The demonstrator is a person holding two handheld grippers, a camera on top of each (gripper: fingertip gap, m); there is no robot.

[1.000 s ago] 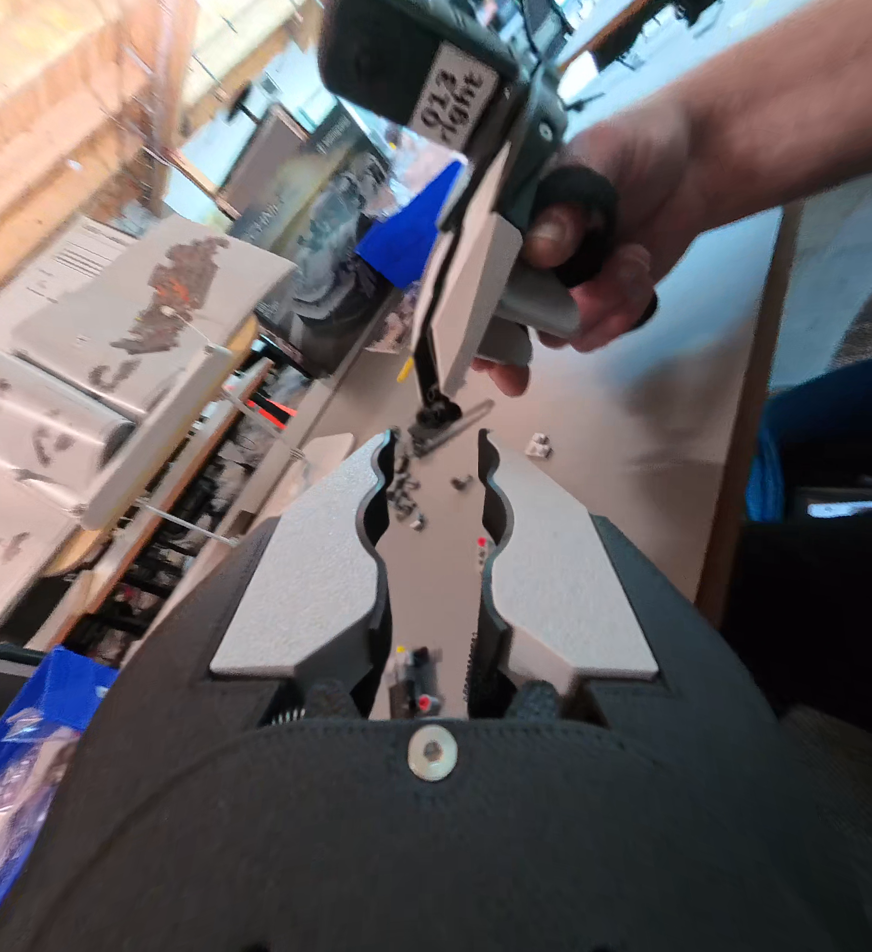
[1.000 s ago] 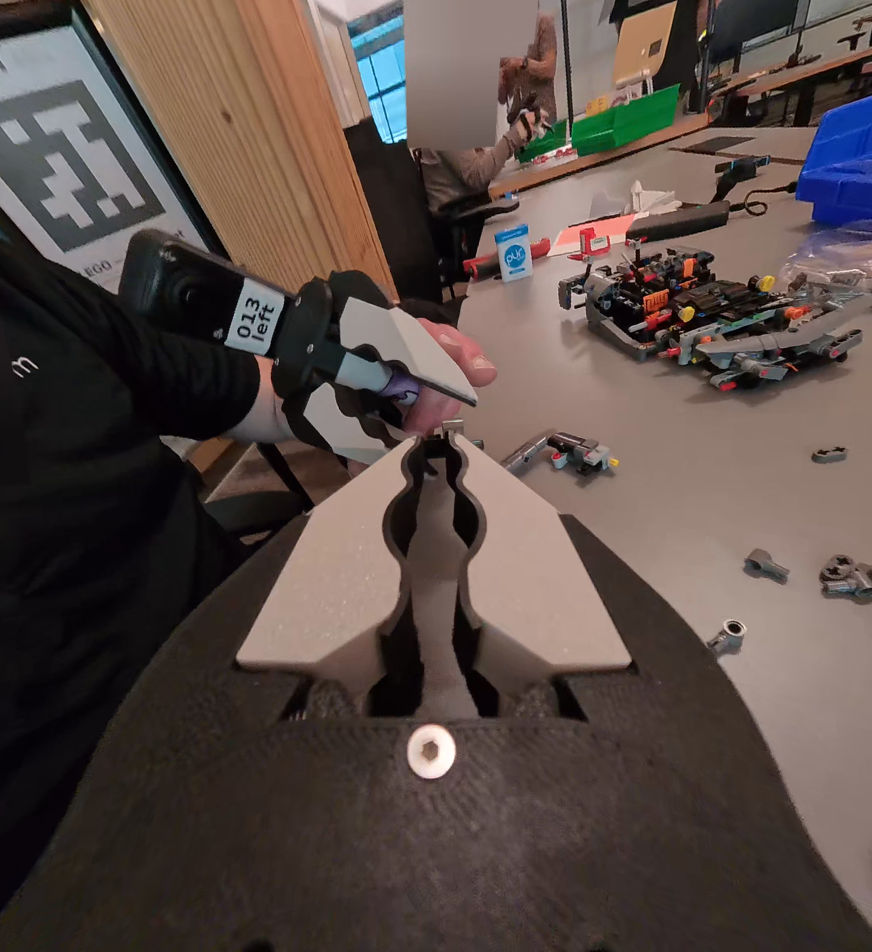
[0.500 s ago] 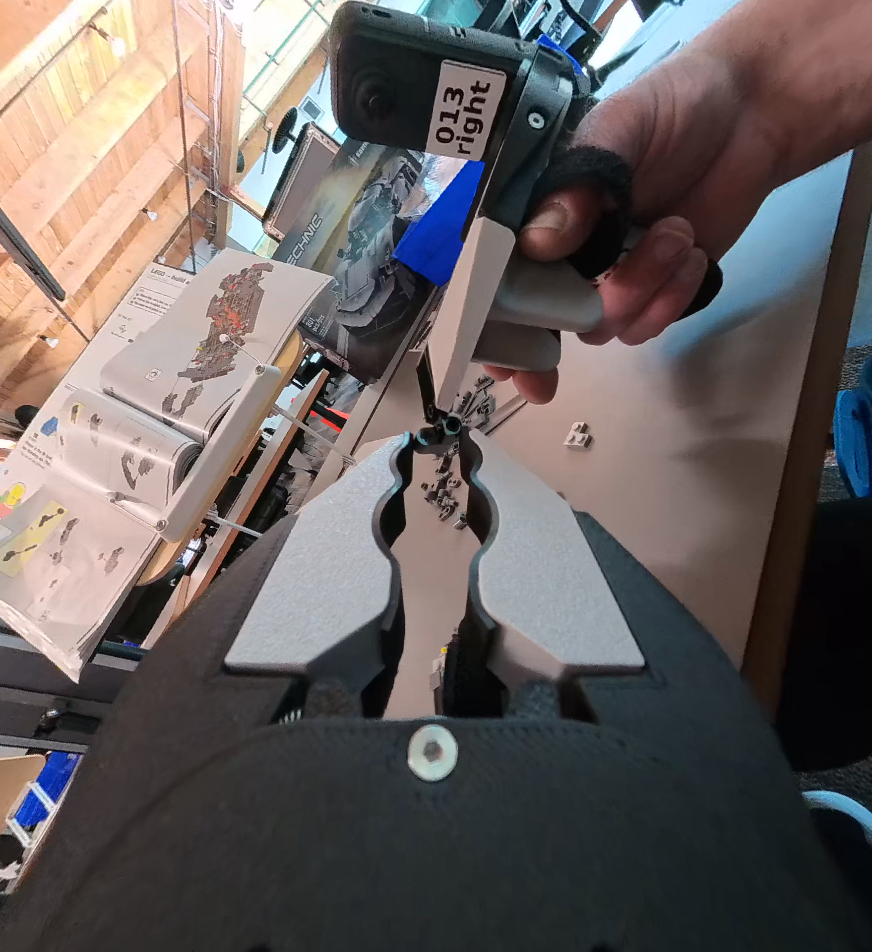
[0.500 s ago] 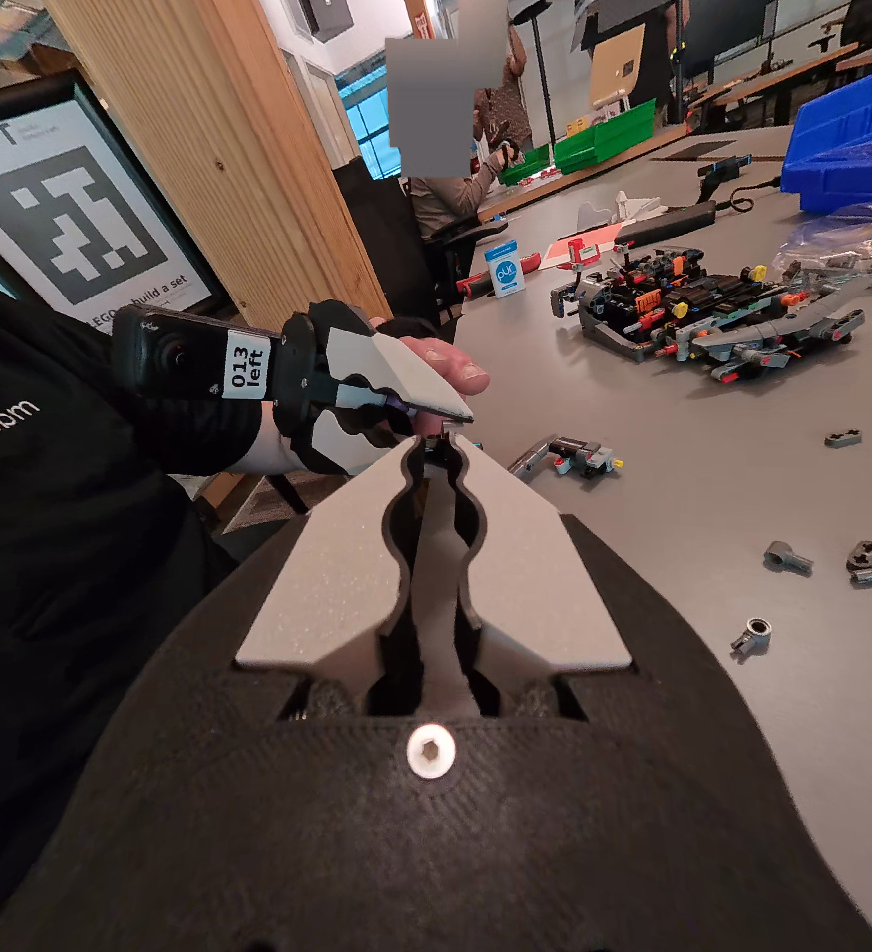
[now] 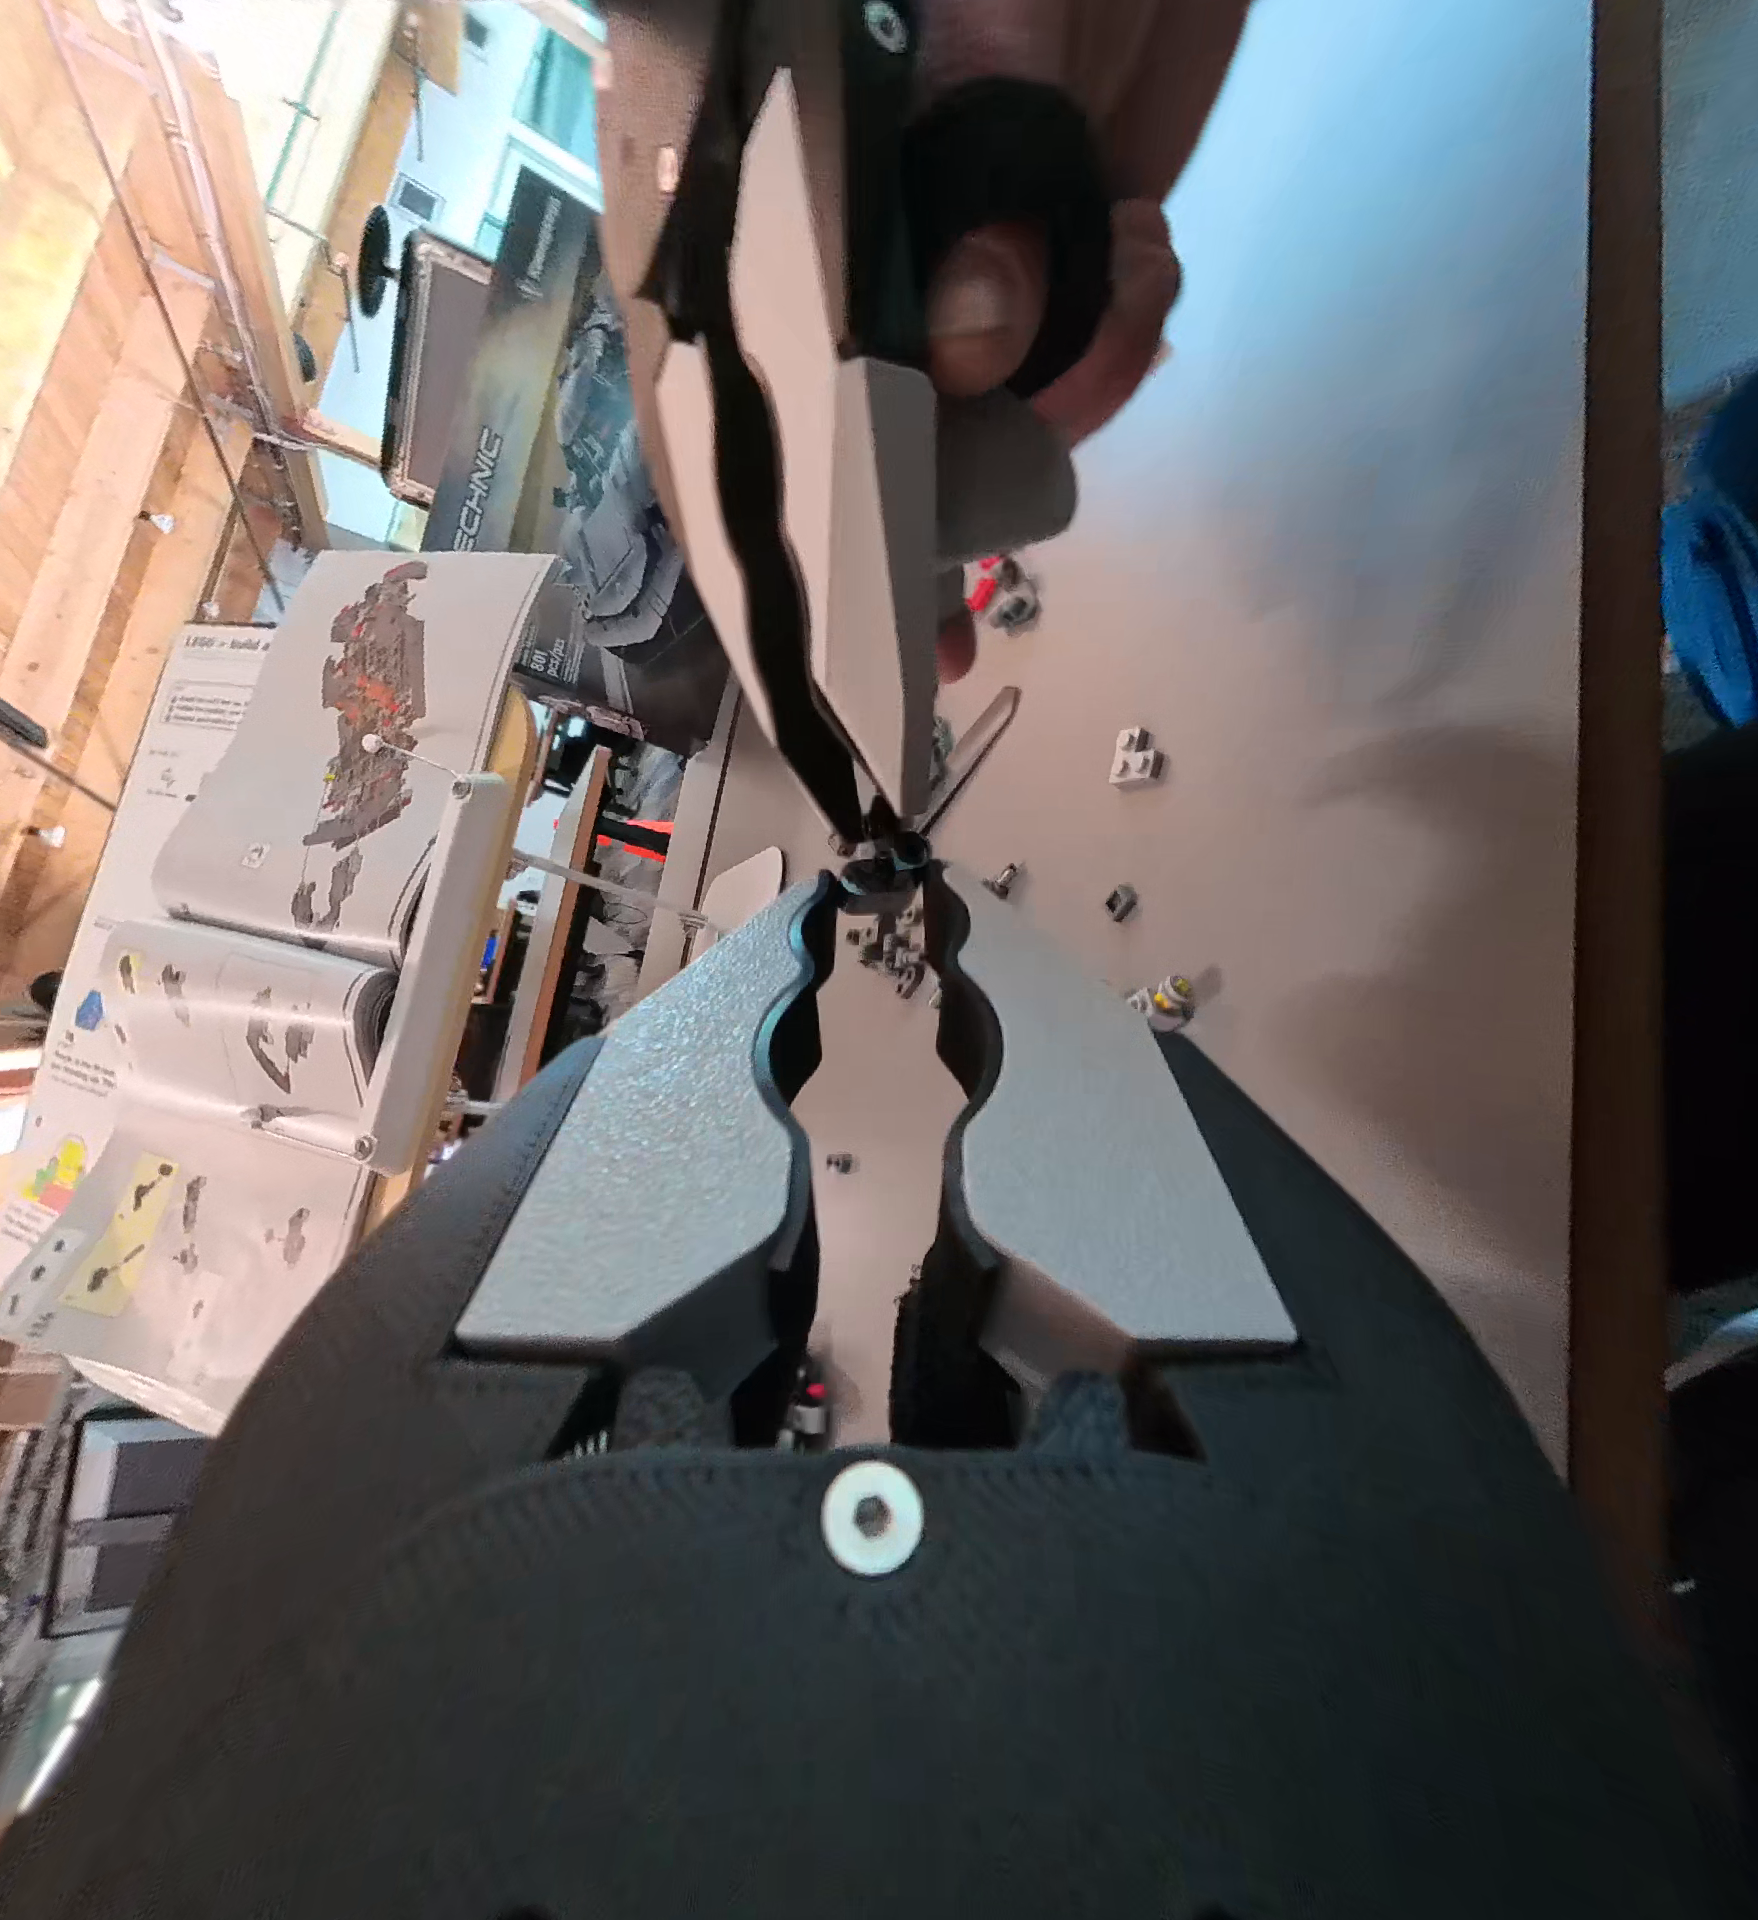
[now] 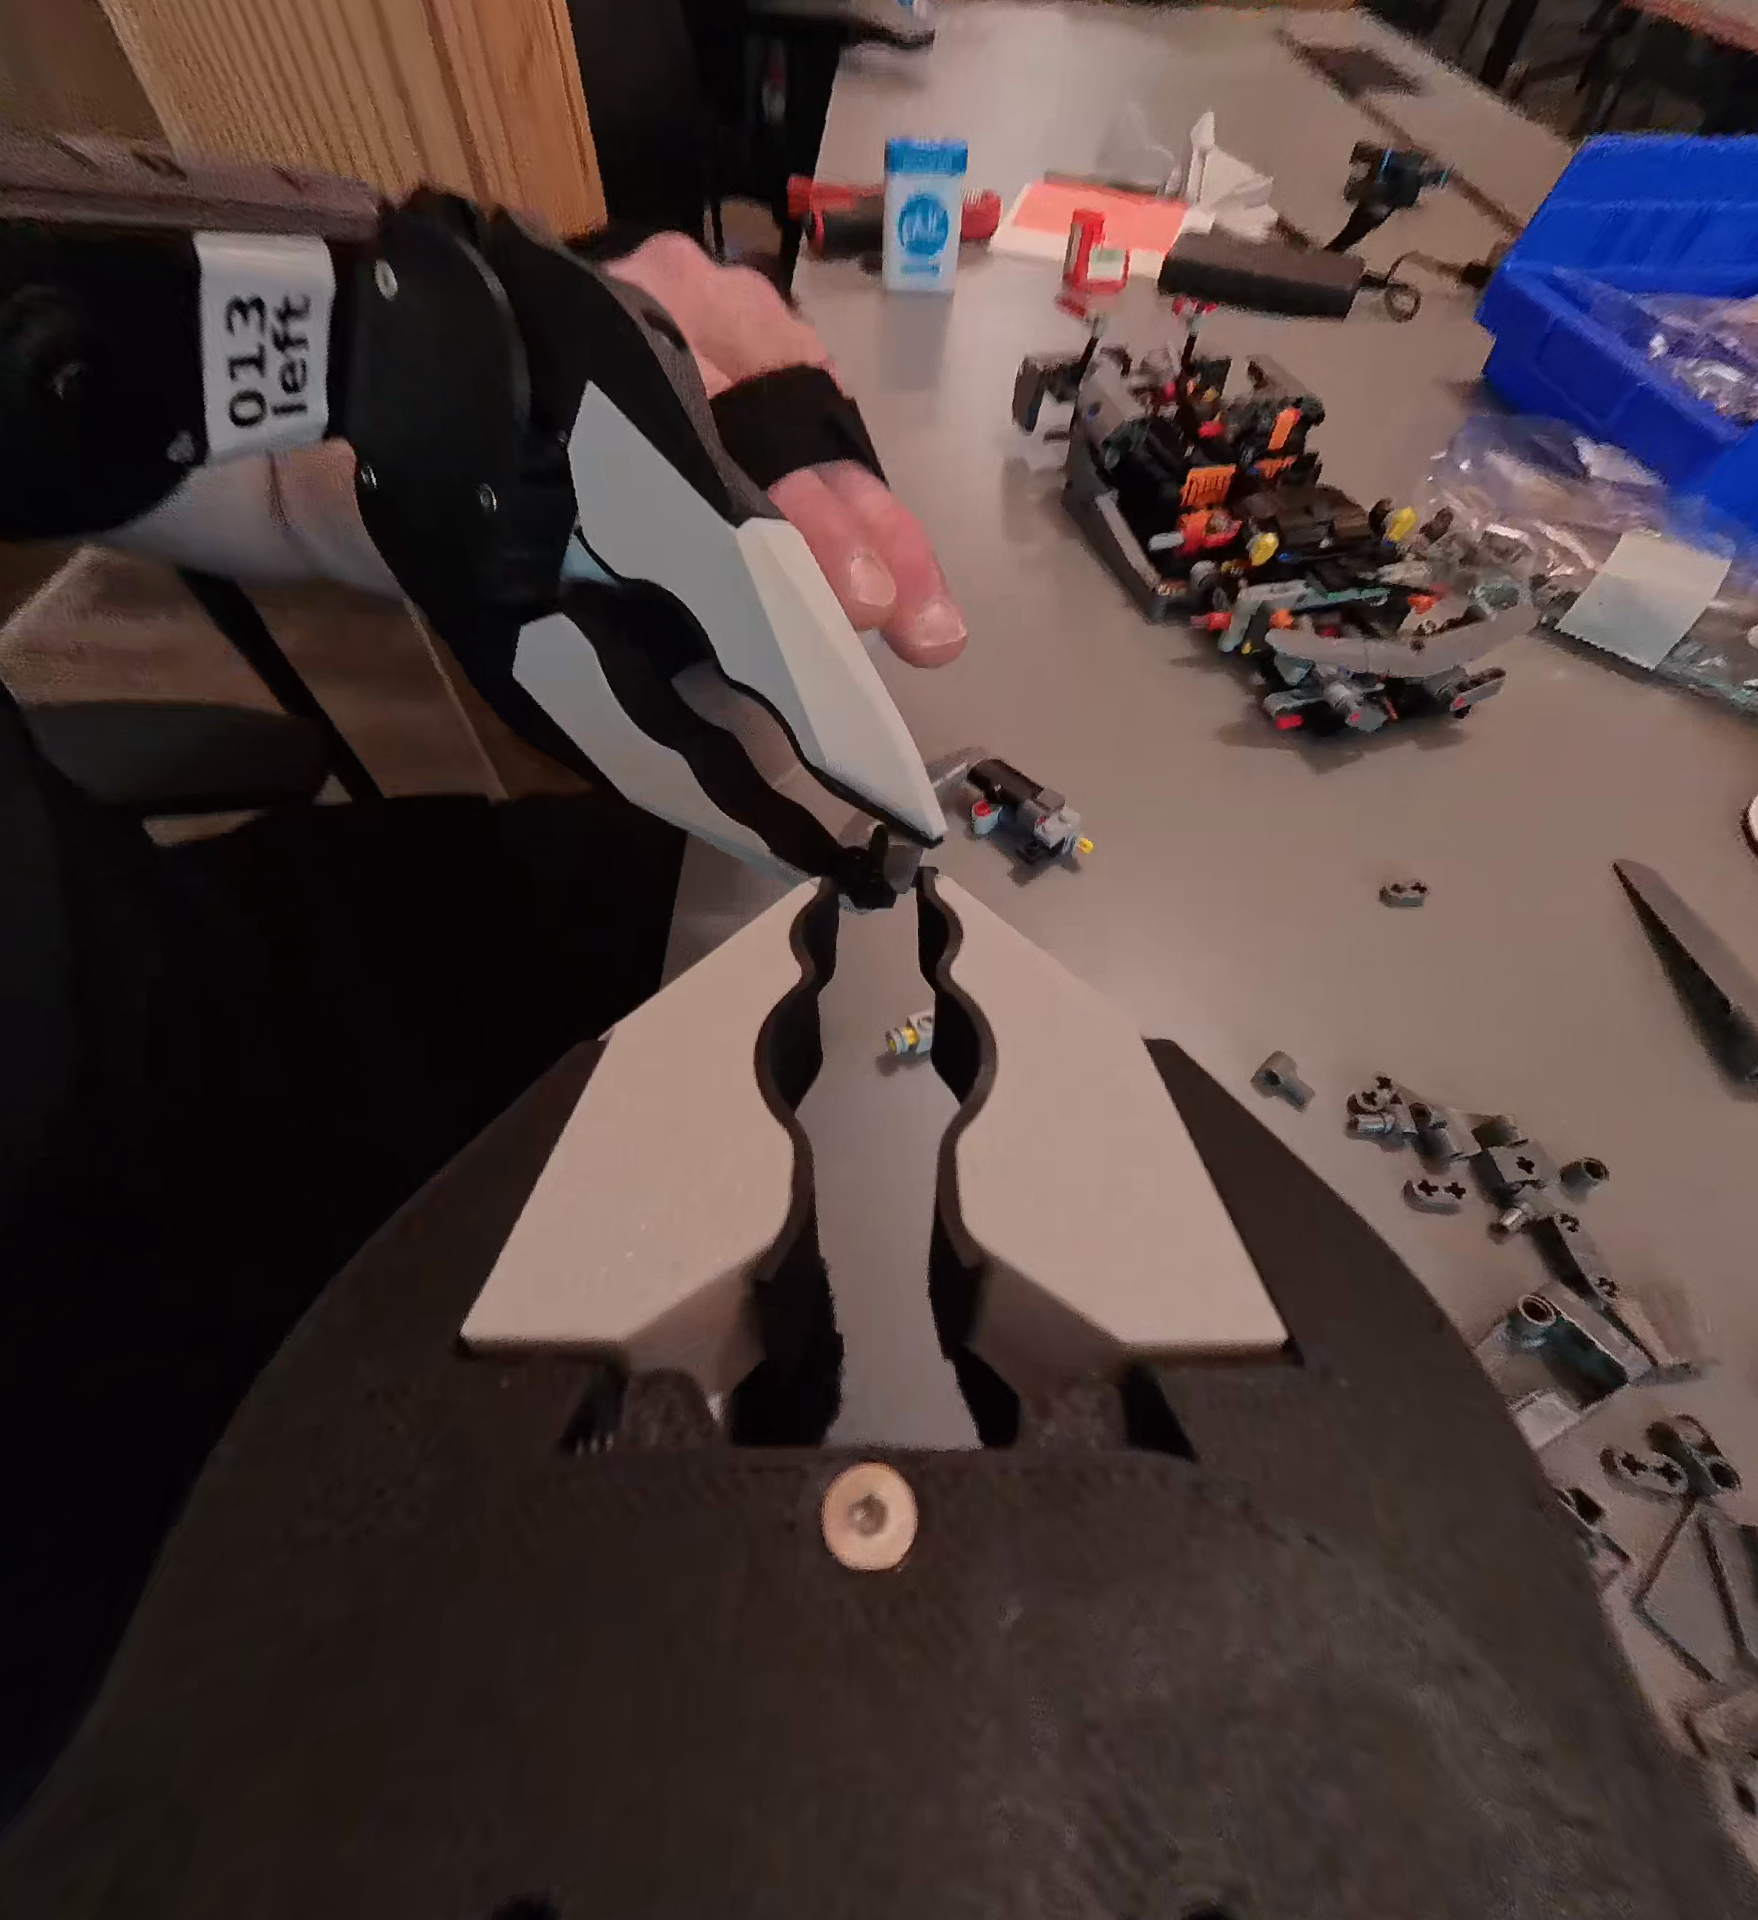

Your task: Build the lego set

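Above the grey table (image 6: 1270, 935) we hold both grippers tip to tip around one small black part (image 5: 880, 868). Our left gripper (image 5: 880, 894) is clamped on it. The right gripper (image 6: 875, 883) stands slightly apart at the same part; we cannot tell whether it presses.

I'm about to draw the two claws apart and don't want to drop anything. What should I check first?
1. Small black piece sits between the tips of the left claw: ok.
2. Right claw free of the piece: cannot tell; its tips flank it closely.
3. Views sharp at the tips: not ok, blurred.
4. Grey-yellow part on the table lies clear below both claws: ok.
5. Built model well aside: ok.
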